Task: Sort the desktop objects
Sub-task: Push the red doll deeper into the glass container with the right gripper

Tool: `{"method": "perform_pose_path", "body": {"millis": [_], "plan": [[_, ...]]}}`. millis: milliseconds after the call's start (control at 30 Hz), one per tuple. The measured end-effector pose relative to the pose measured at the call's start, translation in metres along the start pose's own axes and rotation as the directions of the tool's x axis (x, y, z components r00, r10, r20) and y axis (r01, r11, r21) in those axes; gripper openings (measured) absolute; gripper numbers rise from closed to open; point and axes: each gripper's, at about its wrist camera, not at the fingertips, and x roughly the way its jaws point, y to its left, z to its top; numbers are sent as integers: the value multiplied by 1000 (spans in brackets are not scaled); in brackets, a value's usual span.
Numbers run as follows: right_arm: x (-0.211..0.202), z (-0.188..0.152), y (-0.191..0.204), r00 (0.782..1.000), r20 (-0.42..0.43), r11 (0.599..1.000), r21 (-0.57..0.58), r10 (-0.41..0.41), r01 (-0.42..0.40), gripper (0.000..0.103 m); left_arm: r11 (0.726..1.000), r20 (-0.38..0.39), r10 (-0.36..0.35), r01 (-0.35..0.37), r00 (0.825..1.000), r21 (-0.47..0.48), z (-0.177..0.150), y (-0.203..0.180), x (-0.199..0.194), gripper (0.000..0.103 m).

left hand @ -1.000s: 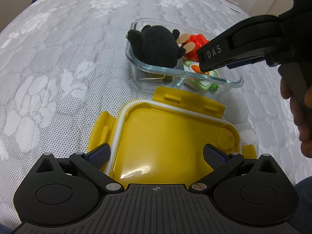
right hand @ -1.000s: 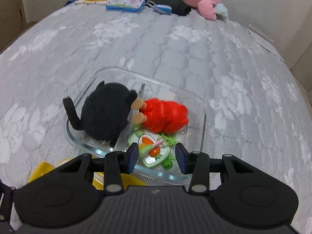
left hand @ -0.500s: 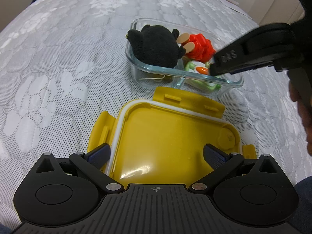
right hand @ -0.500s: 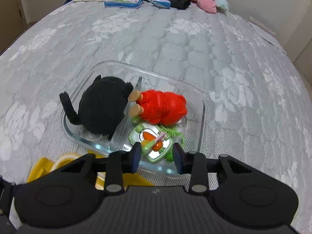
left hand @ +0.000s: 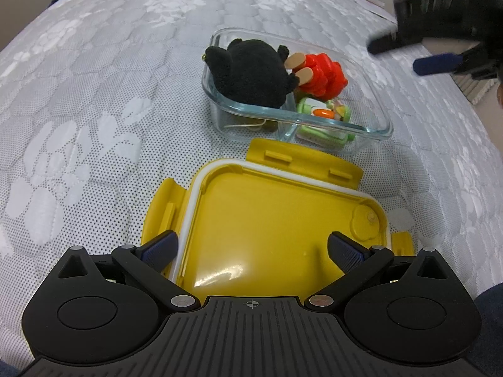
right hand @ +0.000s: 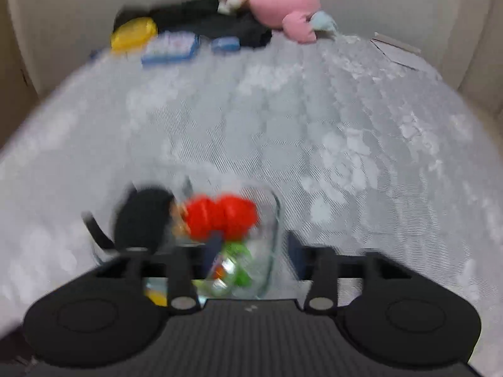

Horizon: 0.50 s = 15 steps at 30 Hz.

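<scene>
Left tongs (left hand: 251, 248): spread wide over lid (left hand: 267, 220)
Right tongs (right hand: 253, 253): apart, empty, blurred
Dish (left hand: 374, 94): holds toys

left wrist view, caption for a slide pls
Open left gripper over yellow lid, glass container of toys beyond.

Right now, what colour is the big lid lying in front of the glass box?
Yellow, with a white seal round its edge. The lid shows best in the left wrist view.
</scene>
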Motion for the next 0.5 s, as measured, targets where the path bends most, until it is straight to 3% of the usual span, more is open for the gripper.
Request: {"method": "perform_pose_path", "body": {"millis": [33, 67, 100, 167, 233, 300, 367, 500], "plan": [[0, 2, -3, 999, -8, 999, 19, 32, -32, 70, 1000, 0, 1, -1, 1000, 2, 0, 0, 0, 103], [2, 3, -4, 998, -27, 998, 33, 58, -57, 61, 1000, -1, 2, -2, 1000, 4, 0, -1, 0, 103], [6, 4, -4, 996, -63, 997, 37, 69, -67, 43, 1000, -1, 3, -3, 1000, 4, 0, -1, 0, 103], [22, 2, -2, 986, -154, 998, 40, 58, -52, 25, 1000, 0, 2, -2, 1000, 2, 0, 0, 0, 103], [35, -3, 2, 979, -197, 998, 46, 54, -46, 26, 1000, -1, 3, -3, 1000, 4, -1, -1, 0, 103], [47, -6, 3, 975, -212, 997, 65, 58, -45, 42, 1000, -1, 5, -5, 1000, 7, -1, -1, 0, 103], [60, -8, 6, 970, -234, 995, 91, 61, -41, 51, 1000, -2, 7, -7, 1000, 11, -1, -2, 0, 103], [80, -12, 15, 958, -286, 999, 41, 2, 10, 27, 1000, -5, 6, -6, 1000, 12, -1, -1, 1, 103]]}}
